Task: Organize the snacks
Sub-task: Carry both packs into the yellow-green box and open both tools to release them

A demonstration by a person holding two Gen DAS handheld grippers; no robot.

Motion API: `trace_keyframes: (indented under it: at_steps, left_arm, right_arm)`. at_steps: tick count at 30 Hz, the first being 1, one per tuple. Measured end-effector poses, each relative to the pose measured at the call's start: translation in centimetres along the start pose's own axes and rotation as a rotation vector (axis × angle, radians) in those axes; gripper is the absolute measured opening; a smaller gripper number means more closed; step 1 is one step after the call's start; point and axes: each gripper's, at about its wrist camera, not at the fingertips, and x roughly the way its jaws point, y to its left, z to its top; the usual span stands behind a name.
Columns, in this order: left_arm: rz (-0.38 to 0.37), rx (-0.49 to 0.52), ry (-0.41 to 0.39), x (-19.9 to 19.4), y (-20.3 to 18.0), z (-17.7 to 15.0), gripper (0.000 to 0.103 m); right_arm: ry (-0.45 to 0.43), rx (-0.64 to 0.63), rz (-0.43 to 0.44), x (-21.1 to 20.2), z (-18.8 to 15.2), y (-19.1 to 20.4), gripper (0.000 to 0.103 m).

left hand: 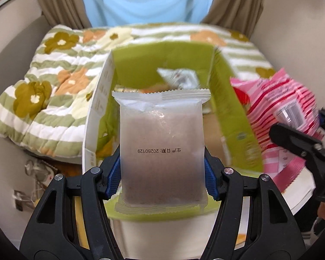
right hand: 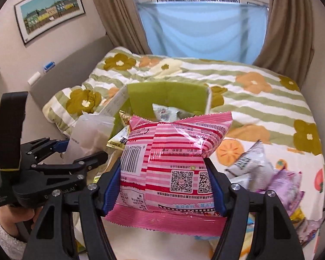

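My left gripper (left hand: 162, 162) is shut on a frosted see-through packet (left hand: 161, 130) of brown snack, its blue pads (left hand: 113, 173) pressing both sides. The packet hangs in front of an open green box (left hand: 162, 58) that holds several snack packets. My right gripper (right hand: 164, 177) is shut on a pink striped bag (right hand: 175, 143), also in front of the green box (right hand: 166, 93). In the right wrist view the left gripper (right hand: 75, 151) with its frosted packet (right hand: 91, 130) is at the left. The left wrist view shows the right gripper (left hand: 309, 127) and pink bag (left hand: 275, 106) at the right.
A bed with a flowered green-striped quilt (right hand: 249, 99) lies behind the box. Loose snack packets (right hand: 249, 164), one purple (right hand: 286, 182), lie on a fruit-print cloth at the right. A person's hand (right hand: 13, 218) holds the left gripper. Brown curtains (right hand: 288, 32) hang at the back.
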Motion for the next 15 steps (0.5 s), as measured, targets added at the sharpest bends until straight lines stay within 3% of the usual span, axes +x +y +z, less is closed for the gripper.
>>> trace_keyframes:
  at_steps: [10, 13, 15]
  left_arm:
    - [-0.041, 0.093, 0.117, 4.9, 0.5, -0.7, 0.062]
    - [-0.008, 0.126, 0.109, 5.0, 0.2, -0.9, 0.091]
    - [-0.020, 0.121, 0.091, 4.5, 0.4, -1.0, 0.092]
  right_arm:
    - [0.060, 0.058, -0.082, 4.0, 1.1, 1.8, 0.066]
    - [0.074, 0.070, -0.092, 4.6, 1.3, 1.7, 0.066]
    - [0.077, 0.069, -0.092, 4.7, 1.5, 1.7, 0.066]
